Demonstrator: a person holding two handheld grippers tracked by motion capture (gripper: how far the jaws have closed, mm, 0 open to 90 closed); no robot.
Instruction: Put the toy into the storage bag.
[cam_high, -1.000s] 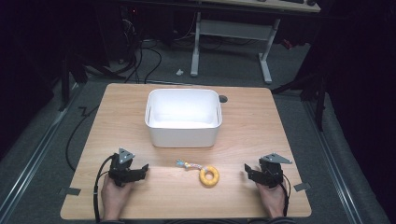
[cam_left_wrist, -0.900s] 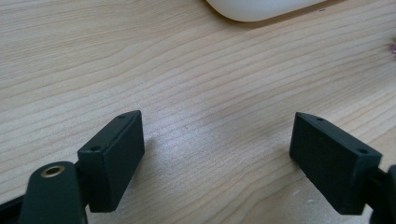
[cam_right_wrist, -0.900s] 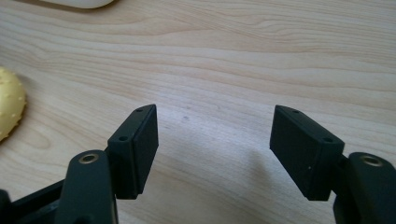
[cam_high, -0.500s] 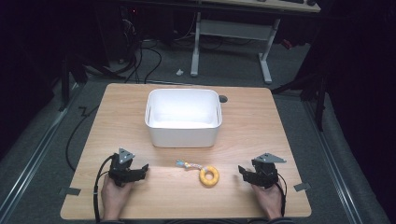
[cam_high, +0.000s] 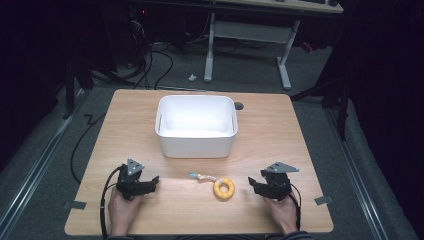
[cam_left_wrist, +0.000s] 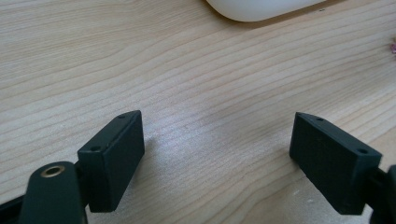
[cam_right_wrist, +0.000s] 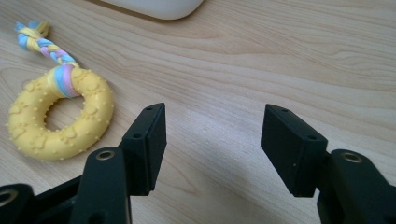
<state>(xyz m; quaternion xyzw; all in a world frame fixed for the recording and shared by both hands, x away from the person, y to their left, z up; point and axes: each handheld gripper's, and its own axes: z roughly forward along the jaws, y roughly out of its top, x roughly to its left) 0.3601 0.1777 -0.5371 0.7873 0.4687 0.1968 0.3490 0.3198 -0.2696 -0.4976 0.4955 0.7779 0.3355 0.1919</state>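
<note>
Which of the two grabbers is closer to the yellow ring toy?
The right gripper: the yellow ring toy lies just beside its fingers, while the left gripper sits farther off.

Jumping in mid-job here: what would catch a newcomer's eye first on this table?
The yellow ring toy with its pastel braided rope lies near the front edge of the wooden table, just left of the right gripper. That gripper's jaws have just been closing, with nothing between them. Behind the toy stands a white bin at the table's middle, and the left gripper rests open at the front left.
</note>
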